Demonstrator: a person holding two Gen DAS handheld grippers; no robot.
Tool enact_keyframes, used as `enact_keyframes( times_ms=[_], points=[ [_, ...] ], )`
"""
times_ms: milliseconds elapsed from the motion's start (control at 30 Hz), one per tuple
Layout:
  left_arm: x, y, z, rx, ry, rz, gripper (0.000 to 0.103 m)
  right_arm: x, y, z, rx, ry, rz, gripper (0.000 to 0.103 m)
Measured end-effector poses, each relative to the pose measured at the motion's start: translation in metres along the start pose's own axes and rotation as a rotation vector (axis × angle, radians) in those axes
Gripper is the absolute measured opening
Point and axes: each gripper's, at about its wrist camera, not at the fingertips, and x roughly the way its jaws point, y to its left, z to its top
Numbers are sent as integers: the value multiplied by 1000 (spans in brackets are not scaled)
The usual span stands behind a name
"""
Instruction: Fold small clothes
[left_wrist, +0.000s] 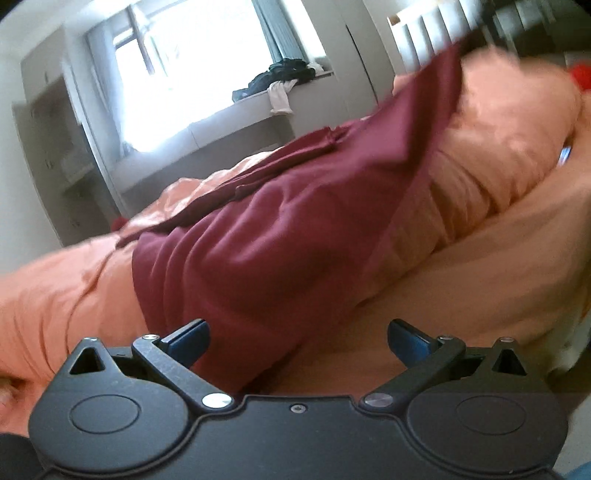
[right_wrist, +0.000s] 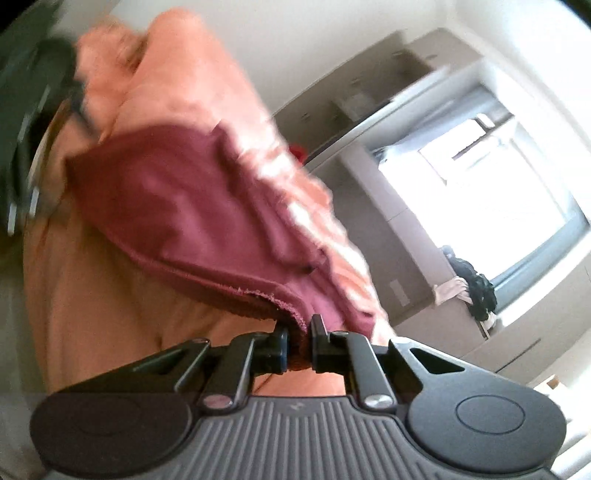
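Note:
A dark red garment (left_wrist: 266, 236) lies spread over a bed with an orange cover (left_wrist: 498, 155). In the left wrist view my left gripper (left_wrist: 297, 341) stands wide open at the garment's near edge, and the cloth reaches between its blue pads (left_wrist: 192, 341) without being pressed. The right wrist view is tilted and blurred. There my right gripper (right_wrist: 298, 345) is shut on a frayed hem corner of the same red garment (right_wrist: 177, 206), and the cloth runs up and away from the jaws over the orange cover (right_wrist: 110, 295).
A bright window (left_wrist: 192, 66) with a sill holding dark and white clothes (left_wrist: 280, 83) is beyond the bed. Grey cupboards (left_wrist: 48, 147) stand beside it. White bed-end slats (left_wrist: 428, 33) show at the upper right. A red object (left_wrist: 580, 74) sits at the far right.

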Motion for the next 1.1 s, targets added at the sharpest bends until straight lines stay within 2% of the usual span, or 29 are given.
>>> enact_keyframes(
  times_ms=[100, 167, 233, 300, 367, 400, 433, 467, 500, 733, 833, 933, 1100],
  points=[
    [16, -20, 0, 85, 18, 149, 100, -14, -30, 12, 109, -39, 7, 12],
    [27, -25, 0, 122, 37, 258, 93, -21, -41, 12, 147, -58, 7, 11],
    [33, -20, -1, 121, 64, 334, 82, -29, -46, 13, 148, -65, -4, 11],
    [30, -9, -2, 86, 70, 371, 74, -39, -46, 9, 142, -67, -18, 10],
    [26, 2, -3, 66, 72, 411, 60, -43, -46, 6, 153, -73, -34, 8],
    [24, 7, -4, 61, 74, 426, 46, -47, -43, 3, 166, -76, -40, 7],
    [20, 14, -4, 49, 70, 436, 22, -46, -44, 1, 181, -78, -47, 7],
    [16, 20, -4, 29, 57, 434, 9, -47, -45, -2, 198, -78, -54, 7],
    [9, 25, -3, 4, 30, 423, 3, -49, -44, -6, 217, -79, -58, 6],
    [-30, 33, 16, 71, -117, 467, 2, -49, -31, -29, 300, -77, -101, 5],
    [-50, 46, 30, 31, -153, 441, 2, -69, -33, -34, 337, -113, -162, 5],
    [-81, 53, 40, 34, -213, 435, 2, -92, -32, -34, 362, -150, -215, 5],
    [-137, 70, 52, -6, -237, 358, 2, -148, -28, -26, 372, -213, -297, 5]
  ],
)
